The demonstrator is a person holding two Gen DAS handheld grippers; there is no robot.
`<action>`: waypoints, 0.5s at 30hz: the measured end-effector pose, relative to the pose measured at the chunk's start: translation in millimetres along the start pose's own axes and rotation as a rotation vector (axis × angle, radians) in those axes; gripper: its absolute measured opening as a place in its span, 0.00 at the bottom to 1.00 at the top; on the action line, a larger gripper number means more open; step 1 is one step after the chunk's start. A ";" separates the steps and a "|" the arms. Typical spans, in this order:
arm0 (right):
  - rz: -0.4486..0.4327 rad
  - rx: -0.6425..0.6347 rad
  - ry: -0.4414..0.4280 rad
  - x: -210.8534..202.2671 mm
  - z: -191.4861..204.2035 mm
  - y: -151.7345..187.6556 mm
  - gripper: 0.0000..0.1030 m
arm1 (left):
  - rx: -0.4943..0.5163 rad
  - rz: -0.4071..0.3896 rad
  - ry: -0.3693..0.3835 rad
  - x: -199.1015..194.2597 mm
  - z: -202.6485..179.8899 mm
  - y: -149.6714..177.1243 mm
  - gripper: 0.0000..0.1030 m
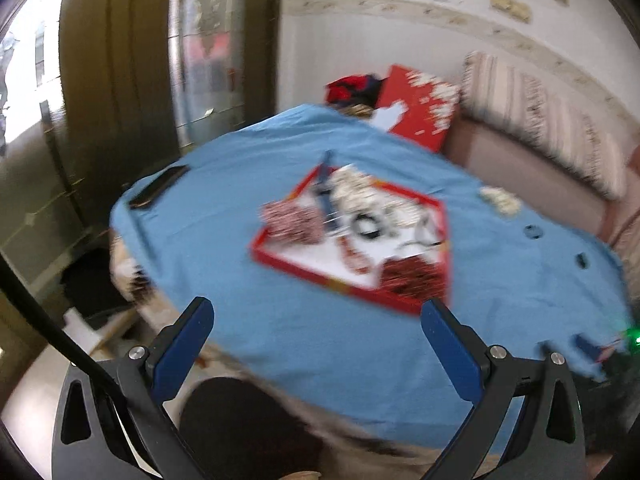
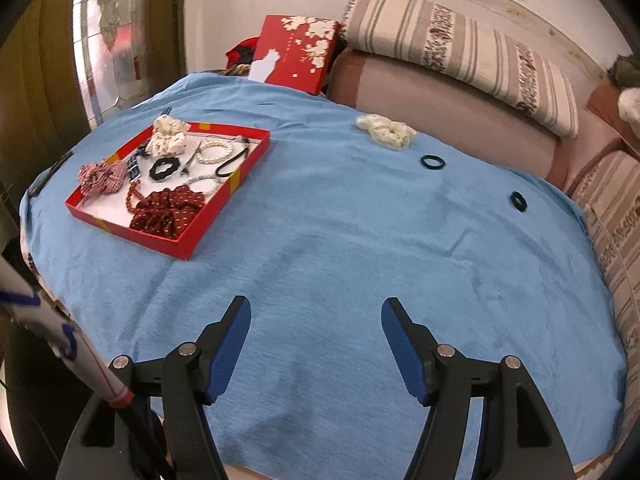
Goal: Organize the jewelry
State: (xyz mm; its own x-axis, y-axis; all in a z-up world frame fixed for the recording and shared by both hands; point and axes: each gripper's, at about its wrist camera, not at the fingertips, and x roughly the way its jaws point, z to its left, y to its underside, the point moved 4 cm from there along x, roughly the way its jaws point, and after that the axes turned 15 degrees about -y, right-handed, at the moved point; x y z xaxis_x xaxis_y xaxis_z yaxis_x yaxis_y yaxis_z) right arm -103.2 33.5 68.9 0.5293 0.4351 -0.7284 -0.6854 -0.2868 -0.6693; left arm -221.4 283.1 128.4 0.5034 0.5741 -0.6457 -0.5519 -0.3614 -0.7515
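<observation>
A red tray (image 2: 216,212) (image 1: 276,262) lies on the blue cloth, holding scrunchies, a pearl bracelet (image 2: 215,151), a bead string and black hair ties. Out on the cloth lie a cream scrunchie (image 2: 386,131) (image 1: 500,200) and two black hair ties (image 2: 431,161) (image 2: 519,201). My right gripper (image 2: 316,308) hangs open over bare cloth at the near edge, nothing between its blue fingers. My left gripper (image 1: 318,308) is open too, held above the table's near-left edge, short of the tray. The left wrist view is motion-blurred.
A red box lid (image 2: 298,52) with white blossoms leans at the table's far side beside a sofa with a striped cushion (image 2: 460,52). A dark phone (image 1: 158,191) lies at the cloth's left edge. A white pole (image 2: 60,332) crosses the lower left.
</observation>
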 end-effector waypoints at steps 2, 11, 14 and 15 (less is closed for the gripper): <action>-0.005 0.004 0.000 -1.2 -3.8 -2.4 0.70 | -0.001 0.028 -0.052 11.2 14.1 5.9 1.00; 0.065 -0.053 -0.079 34.7 13.1 -26.2 0.71 | -0.049 0.083 -0.069 29.9 37.0 15.1 1.00; 0.062 -0.080 -0.125 46.6 26.5 -43.8 0.71 | -0.055 0.089 -0.051 34.2 39.7 13.9 1.00; 0.058 -0.083 -0.147 51.5 31.4 -52.0 0.71 | -0.061 0.091 -0.043 35.8 41.0 13.7 1.00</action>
State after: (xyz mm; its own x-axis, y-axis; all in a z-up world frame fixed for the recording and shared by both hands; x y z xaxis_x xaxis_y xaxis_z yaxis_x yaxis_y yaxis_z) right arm -55.9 97.6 70.8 0.4075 0.5341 -0.7407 -0.6656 -0.3816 -0.6414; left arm -238.1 328.8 100.5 0.4229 0.5674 -0.7066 -0.5521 -0.4570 -0.6974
